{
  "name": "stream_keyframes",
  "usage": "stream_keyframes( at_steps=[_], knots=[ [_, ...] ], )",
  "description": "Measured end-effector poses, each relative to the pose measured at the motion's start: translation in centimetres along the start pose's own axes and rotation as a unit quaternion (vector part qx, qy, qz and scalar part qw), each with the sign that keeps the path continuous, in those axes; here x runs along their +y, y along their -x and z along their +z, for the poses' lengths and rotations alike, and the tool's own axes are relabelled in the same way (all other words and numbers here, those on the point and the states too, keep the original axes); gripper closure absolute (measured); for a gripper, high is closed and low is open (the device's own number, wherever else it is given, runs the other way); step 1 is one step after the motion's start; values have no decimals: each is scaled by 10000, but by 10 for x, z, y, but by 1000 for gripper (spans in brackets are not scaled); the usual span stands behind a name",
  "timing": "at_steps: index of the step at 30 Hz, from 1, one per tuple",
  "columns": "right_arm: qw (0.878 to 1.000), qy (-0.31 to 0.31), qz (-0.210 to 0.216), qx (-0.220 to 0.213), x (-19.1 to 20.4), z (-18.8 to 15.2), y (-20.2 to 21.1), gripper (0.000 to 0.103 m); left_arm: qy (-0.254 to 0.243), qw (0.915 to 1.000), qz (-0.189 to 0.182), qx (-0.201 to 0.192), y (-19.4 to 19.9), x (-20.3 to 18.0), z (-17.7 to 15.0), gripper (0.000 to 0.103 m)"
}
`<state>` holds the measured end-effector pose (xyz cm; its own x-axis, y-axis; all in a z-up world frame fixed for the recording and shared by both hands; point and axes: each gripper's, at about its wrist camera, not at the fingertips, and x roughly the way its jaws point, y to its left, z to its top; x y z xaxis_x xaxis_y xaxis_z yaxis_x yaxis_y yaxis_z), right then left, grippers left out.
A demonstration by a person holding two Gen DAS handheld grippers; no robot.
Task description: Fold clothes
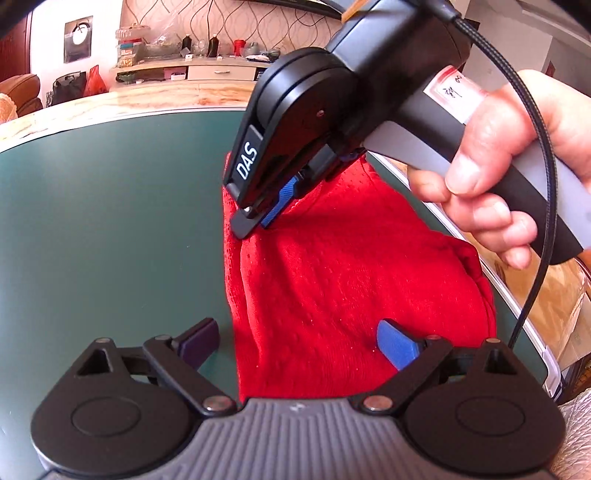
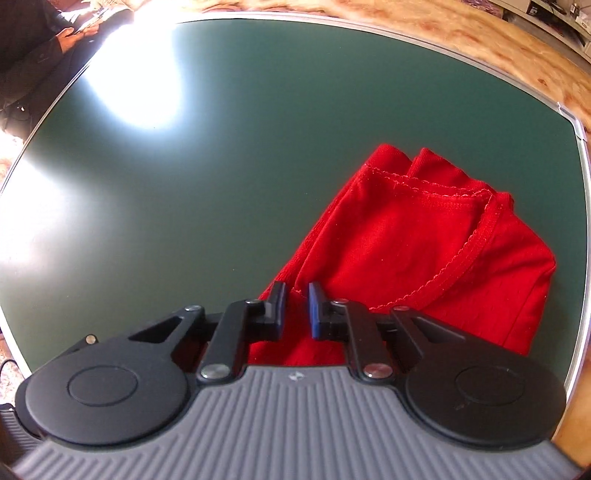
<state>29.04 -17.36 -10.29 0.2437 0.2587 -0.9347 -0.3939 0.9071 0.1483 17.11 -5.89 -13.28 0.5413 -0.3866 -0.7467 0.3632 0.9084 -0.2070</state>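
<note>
A red knit garment [image 1: 332,280] lies folded on the green table top [image 1: 110,229], near its right edge. My left gripper [image 1: 299,341] is open wide over the garment's near end, its blue pad [image 1: 397,343] above the cloth. My right gripper [image 1: 271,218] comes in from the upper right, tip down on the garment's far left part. In the right wrist view the garment [image 2: 417,251] shows its stitched hems, and the right gripper [image 2: 297,310] has its jaws nearly closed with a fold of red cloth between them.
The table's metal rim [image 2: 578,258] runs close along the garment's right side. A wooden floor [image 2: 461,33] lies beyond. A cabinet with bottles [image 1: 207,66] stands far back. A person in dark clothes [image 2: 40,55] sits past the table's far left corner.
</note>
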Motion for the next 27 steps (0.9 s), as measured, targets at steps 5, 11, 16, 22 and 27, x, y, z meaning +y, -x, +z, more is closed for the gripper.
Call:
stream_keyframes(
  at_steps=[5,11,16,22,27],
  knots=[
    [9983,-429,357,-156,-9,-2,14,96,-133,9999,-27,-26,3,0,-5,6],
    [9946,-799,649,-103,-12,-1,2,95,-110,9999,-77,-76,3,0,-10,6],
    [9925,-897,789,-278,-18,-1,1,89,-247,9990,54,-382,16,-6,-2,12],
    [9852,-923,1410,-297,-32,2,8,68,-536,9968,-540,-234,-11,-12,29,10],
    [9822,-1074,1273,-873,-66,-16,54,68,-222,9980,-590,16,-32,5,41,12]
  ],
)
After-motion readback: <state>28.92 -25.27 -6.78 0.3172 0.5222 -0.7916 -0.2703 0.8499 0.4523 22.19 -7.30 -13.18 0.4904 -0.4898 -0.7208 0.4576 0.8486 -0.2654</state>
